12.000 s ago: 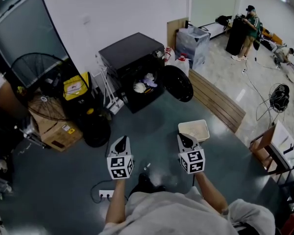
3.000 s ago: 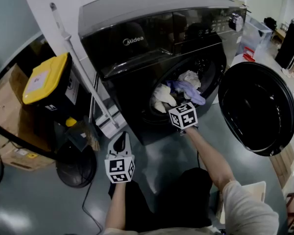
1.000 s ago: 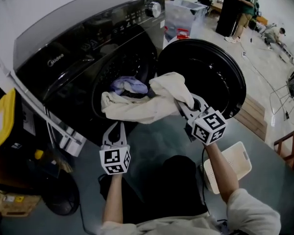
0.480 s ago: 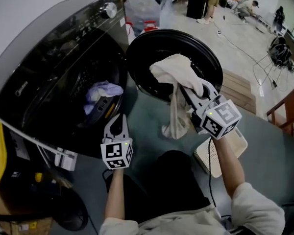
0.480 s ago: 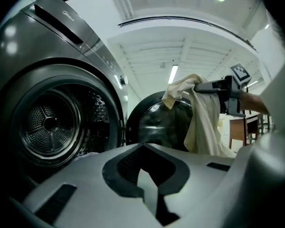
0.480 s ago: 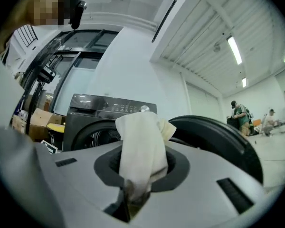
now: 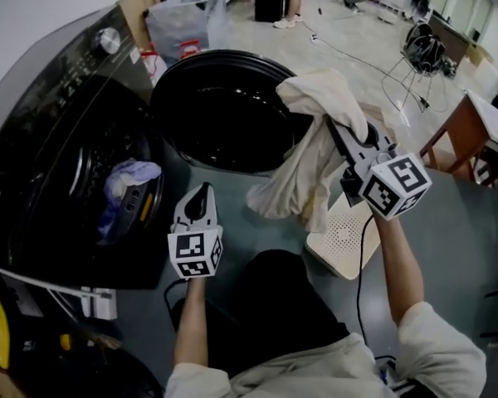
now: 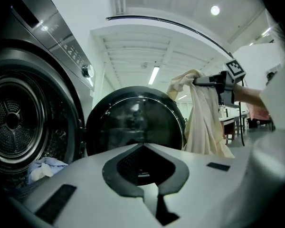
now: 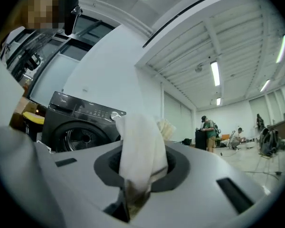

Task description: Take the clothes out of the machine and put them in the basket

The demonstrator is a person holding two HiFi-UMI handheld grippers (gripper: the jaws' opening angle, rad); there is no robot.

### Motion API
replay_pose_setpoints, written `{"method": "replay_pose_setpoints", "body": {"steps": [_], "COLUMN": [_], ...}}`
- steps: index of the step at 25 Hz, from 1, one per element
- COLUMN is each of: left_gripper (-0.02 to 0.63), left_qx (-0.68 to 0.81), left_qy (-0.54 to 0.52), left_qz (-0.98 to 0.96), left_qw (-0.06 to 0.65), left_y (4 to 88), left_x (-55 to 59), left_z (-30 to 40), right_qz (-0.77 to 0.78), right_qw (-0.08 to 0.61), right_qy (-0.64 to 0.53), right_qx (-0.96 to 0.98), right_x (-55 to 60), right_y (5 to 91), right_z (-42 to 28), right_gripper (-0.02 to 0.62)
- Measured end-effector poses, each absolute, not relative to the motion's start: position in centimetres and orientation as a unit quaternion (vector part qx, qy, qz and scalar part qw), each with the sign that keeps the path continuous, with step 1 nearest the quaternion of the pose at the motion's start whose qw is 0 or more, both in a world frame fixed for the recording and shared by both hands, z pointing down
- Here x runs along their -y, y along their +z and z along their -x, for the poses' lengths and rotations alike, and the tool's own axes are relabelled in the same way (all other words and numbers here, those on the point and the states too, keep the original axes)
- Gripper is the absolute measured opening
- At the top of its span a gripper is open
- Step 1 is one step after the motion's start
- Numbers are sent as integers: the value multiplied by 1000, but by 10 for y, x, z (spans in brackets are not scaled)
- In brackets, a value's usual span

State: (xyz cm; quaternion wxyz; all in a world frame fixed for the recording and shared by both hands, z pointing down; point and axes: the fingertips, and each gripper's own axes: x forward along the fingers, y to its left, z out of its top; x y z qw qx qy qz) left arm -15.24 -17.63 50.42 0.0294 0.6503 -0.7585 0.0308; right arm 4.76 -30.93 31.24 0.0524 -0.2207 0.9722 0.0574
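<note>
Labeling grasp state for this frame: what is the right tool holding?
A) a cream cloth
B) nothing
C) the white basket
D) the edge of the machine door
A: the right tool is shut on the cream cloth, which runs between its jaws in the right gripper view and hangs down from them in the head view.

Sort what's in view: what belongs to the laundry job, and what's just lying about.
Job in hand:
washing machine
open door
bluish clothes in the drum
cream cloth, held by the right gripper
white basket on the floor
left gripper, shut and empty

Lying about:
clear plastic bin
floor cable
wooden table
</note>
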Motion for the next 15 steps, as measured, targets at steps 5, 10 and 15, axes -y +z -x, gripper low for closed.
{"method": "replay_pose_setpoints", "body": {"steps": [5, 10, 15], "left_gripper": [18, 18, 18], "left_qx": [723, 682, 637], "left_qy": [32, 27, 31], "left_qz": [-690, -730, -770], "left_qw": [33, 28, 19], "left_y": [504, 491, 481], "left_x": [214, 253, 286], "left_z": [120, 81, 30], "right_qz": [271, 327, 396], "right_qw": [52, 44, 25], "right_qy": [76, 103, 117], "right_qx": [-958, -938, -910], "right_x": [318, 323, 330], "right_y": [298, 276, 274], "right_z": [-99, -158, -220], "right_gripper": [84, 84, 84]}}
